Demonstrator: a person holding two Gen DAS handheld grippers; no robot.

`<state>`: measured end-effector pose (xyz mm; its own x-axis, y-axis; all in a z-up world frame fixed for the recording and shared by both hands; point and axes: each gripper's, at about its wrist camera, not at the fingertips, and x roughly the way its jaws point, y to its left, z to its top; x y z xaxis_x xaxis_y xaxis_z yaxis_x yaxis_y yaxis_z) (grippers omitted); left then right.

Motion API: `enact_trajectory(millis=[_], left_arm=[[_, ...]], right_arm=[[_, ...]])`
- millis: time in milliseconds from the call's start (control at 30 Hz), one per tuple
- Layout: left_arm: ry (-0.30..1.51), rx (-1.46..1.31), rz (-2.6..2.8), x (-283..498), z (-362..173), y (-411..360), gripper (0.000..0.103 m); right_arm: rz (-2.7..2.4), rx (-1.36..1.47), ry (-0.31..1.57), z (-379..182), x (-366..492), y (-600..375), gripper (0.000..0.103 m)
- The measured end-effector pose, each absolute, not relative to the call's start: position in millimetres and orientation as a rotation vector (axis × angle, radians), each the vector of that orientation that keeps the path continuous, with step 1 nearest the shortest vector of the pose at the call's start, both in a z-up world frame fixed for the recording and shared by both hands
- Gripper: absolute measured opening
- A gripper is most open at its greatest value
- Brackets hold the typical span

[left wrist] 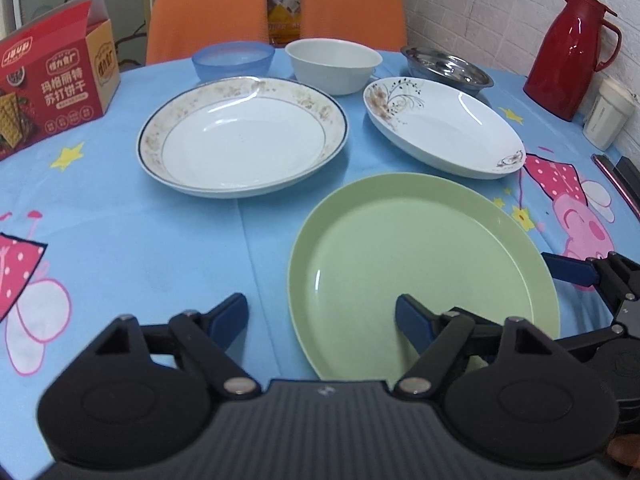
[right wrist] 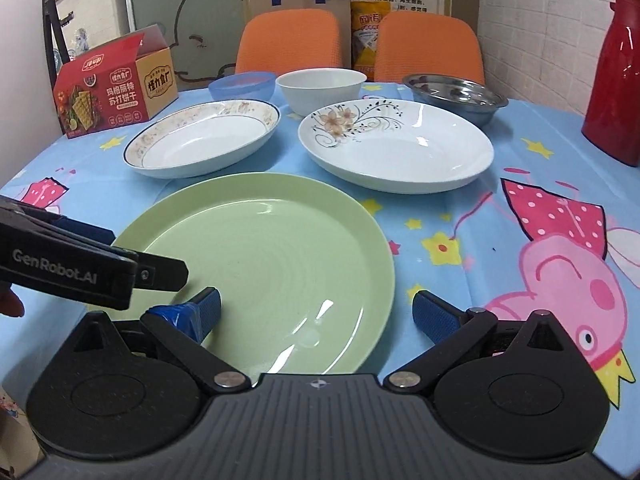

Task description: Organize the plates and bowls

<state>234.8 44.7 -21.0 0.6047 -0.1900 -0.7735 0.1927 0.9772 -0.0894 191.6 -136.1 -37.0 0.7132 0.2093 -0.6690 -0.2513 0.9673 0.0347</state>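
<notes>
While the green plate [right wrist: 264, 264] lies flat on the table [left wrist: 120, 220], both claws — left claw [left wrist: 322, 316], right claw [right wrist: 316, 314] — gape wide over its near rim, gripping nothing.

On the table [right wrist: 460, 216], one plate [right wrist: 260, 276] lies nearest. Beyond it sit two more: a rimmed plate [right wrist: 204, 140] to the left and a flowered plate [right wrist: 396, 148] to the right. Farther back stand three bowls in a row: a plastic bowl [right wrist: 242, 85] left, a deep bowl [right wrist: 322, 90] middle, a metal bowl [right wrist: 454, 98] right. A box [right wrist: 116, 88] stands far left, a jug [right wrist: 616, 80] far right.
</notes>
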Motion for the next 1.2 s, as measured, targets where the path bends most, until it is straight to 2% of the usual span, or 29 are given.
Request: enact_trajectory(millis=[233,300,400,500,567,933,1200], left_arm=[[0.891,0.022,-0.215,236,-22,42,0.075],[0.887,0.02,-0.203,235,-21,38,0.069],[0.887,-0.013,-0.193,233,-19,34,0.052],[0.89,-0.021,-0.175,232,-18,33,0.051],[0.91,-0.062,-0.178,230,-16,42,0.046],[0.896,-0.114,0.006,201,-21,131,0.044],[0.865,-0.116,0.008,211,-26,148,0.045]], right_arm=[[0.278,-0.069,0.703,-38,192,-137,0.091],[0.31,-0.078,0.704,-38,194,-130,0.091],[0.301,-0.072,0.678,-40,194,-125,0.09],[0.255,-0.058,0.681,-39,192,-120,0.09],[0.238,-0.054,0.684,-36,190,-115,0.09],[0.396,-0.048,0.688,-38,181,-32,0.091],[0.37,-0.095,0.687,-40,189,-4,0.092]])
